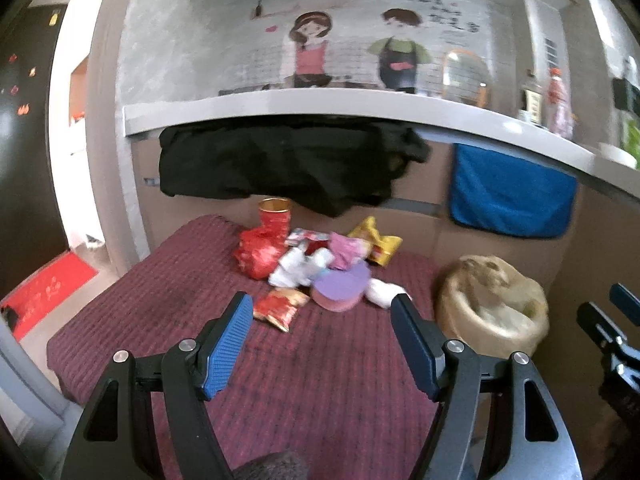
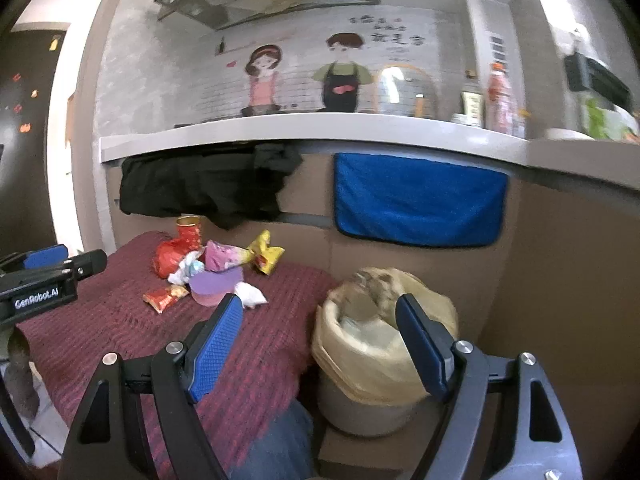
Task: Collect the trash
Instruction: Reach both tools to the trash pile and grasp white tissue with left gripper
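Note:
A pile of trash lies at the far side of a maroon cloth-covered table [image 1: 168, 300]: a red can [image 1: 274, 216], a crumpled red bag [image 1: 258, 252], a small red snack packet [image 1: 280, 308], white tissues [image 1: 298, 268], a pink wrapper [image 1: 346, 250], a yellow wrapper [image 1: 376, 242] and a purple round lid [image 1: 342, 286]. A bin lined with a yellowish bag [image 2: 376, 340] stands right of the table. My left gripper [image 1: 324, 304] is open and empty, short of the pile. My right gripper [image 2: 320, 308] is open and empty, near the bin's left rim.
A black cloth [image 1: 280, 160] and a blue towel [image 2: 420, 200] hang from the grey counter edge [image 1: 320, 106] behind the table. Bottles [image 2: 498, 96] stand on the counter. A red mat [image 1: 48, 292] lies on the floor at left.

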`<control>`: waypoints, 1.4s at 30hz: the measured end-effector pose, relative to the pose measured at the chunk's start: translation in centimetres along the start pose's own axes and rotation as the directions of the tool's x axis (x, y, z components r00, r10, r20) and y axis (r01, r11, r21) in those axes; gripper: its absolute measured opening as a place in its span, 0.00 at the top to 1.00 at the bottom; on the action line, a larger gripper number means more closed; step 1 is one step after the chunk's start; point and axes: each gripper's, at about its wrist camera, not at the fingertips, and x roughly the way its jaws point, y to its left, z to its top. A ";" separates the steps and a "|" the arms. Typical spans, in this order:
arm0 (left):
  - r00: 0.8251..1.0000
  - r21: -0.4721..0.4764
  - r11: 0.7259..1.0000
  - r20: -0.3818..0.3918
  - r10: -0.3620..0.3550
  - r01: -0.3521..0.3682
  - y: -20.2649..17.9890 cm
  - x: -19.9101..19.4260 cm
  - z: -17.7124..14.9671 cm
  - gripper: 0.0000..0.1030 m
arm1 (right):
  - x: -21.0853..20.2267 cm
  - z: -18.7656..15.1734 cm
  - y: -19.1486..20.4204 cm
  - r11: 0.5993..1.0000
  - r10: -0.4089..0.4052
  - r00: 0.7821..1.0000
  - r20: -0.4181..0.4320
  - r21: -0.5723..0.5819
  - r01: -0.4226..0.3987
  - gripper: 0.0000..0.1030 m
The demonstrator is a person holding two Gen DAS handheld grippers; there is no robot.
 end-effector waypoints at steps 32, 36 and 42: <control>0.936 -0.119 0.969 -0.257 -0.242 0.218 5.8 23.3 2.1 0.39 | 24.9 1.6 8.2 0.977 0.127 0.966 -0.224 -0.142 -0.161 0.28; 0.935 -0.044 0.978 -0.288 -0.208 0.205 3.1 25.7 1.9 0.42 | 25.4 0.9 6.7 0.984 0.112 0.964 -0.240 -0.107 -0.141 0.28; 0.935 -0.066 0.987 -0.316 -0.159 0.146 3.9 27.9 2.5 0.76 | 25.9 0.2 5.9 0.982 0.149 0.946 -0.287 -0.071 -0.176 0.29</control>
